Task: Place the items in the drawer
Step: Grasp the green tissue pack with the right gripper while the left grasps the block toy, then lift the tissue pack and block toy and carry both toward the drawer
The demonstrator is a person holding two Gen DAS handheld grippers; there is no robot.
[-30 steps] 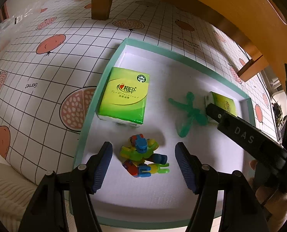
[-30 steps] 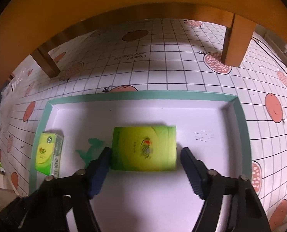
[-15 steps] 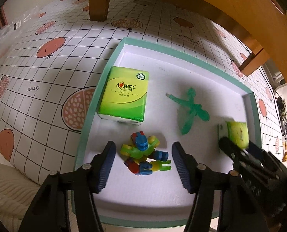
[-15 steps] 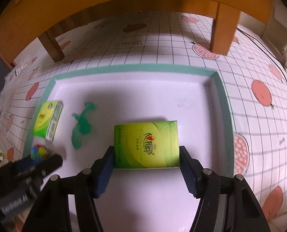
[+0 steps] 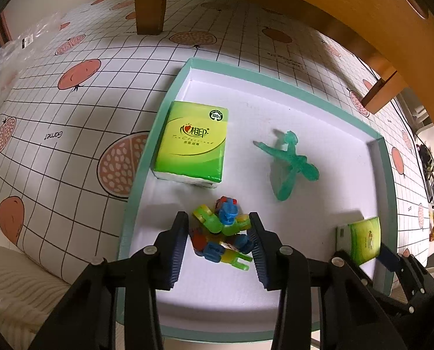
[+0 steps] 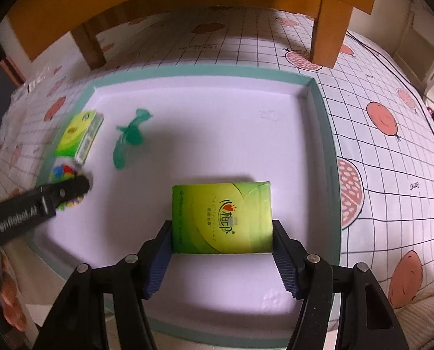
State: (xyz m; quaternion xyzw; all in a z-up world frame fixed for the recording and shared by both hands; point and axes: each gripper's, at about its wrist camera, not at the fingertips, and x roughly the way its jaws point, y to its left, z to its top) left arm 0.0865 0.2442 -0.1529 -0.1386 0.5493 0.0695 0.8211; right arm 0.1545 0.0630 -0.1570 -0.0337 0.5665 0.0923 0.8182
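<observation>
Drawer (image 5: 386,175), teal-rimmed, white floor.
Block toy (image 5: 221,233): near drawer's left front corner, between left gripper (image 5: 218,246) jaws, gripped or nearly so.
Tissue pack (image 6: 221,217): right front, long axis across right gripper (image 6: 221,258) jaws, clamped.

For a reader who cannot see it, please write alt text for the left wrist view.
The left gripper closes around a colourful block toy on the white floor of a teal-rimmed drawer. Behind lie a green tissue pack and a green plastic figure; the right gripper holds a second tissue pack at lower right.
</observation>
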